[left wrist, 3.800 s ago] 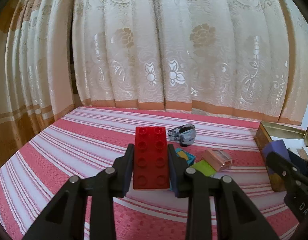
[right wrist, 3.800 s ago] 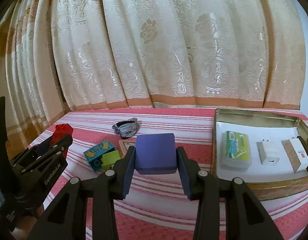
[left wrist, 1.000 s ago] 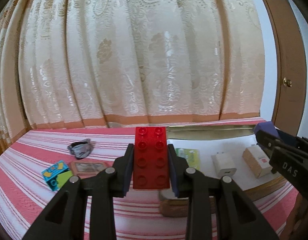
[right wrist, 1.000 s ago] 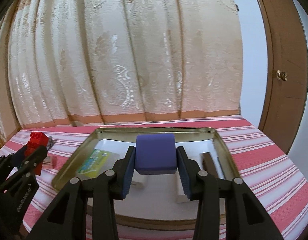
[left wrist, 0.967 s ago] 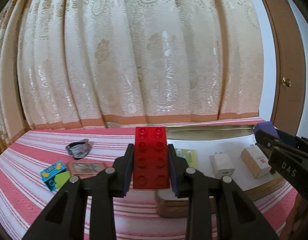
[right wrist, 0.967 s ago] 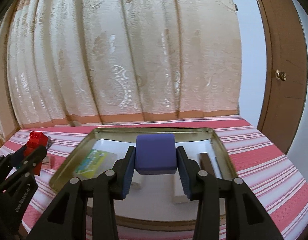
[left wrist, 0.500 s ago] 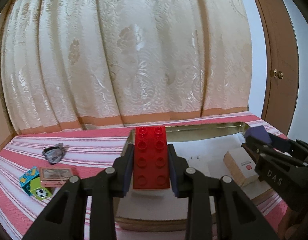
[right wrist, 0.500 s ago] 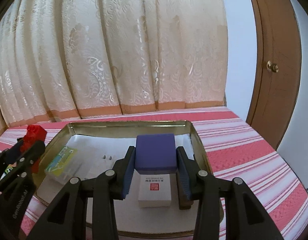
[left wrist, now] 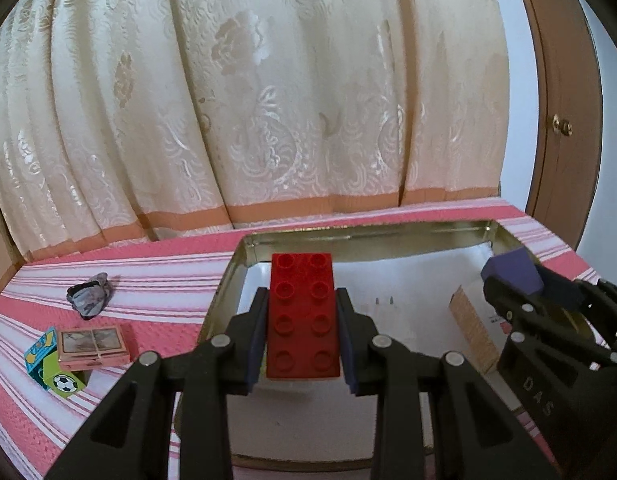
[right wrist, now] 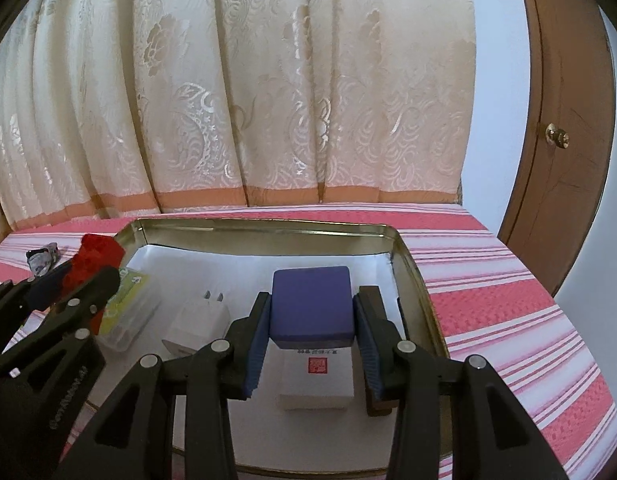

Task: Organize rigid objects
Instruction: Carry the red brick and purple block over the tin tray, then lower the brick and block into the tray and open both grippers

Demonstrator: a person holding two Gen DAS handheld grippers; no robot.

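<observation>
Red brick (left wrist: 303,316), pinched by the left gripper (left wrist: 302,334), and the right gripper's (right wrist: 311,334) clamped purple block (right wrist: 312,306) had both travelled over the tin tray's (right wrist: 414,268) interior, ready for release.

Red brick (left wrist: 304,316): 2x4 studs, studs up, clamped between left gripper (left wrist: 302,334) pads, above tin (left wrist: 360,236) left end.
Purple block (right wrist: 312,304): rounded, matte, clamped in right gripper (right wrist: 312,328), above white box (right wrist: 318,380).
Tin: gold, rectangular, white-lined; holds charger (right wrist: 198,318), green pack (right wrist: 126,304).
</observation>
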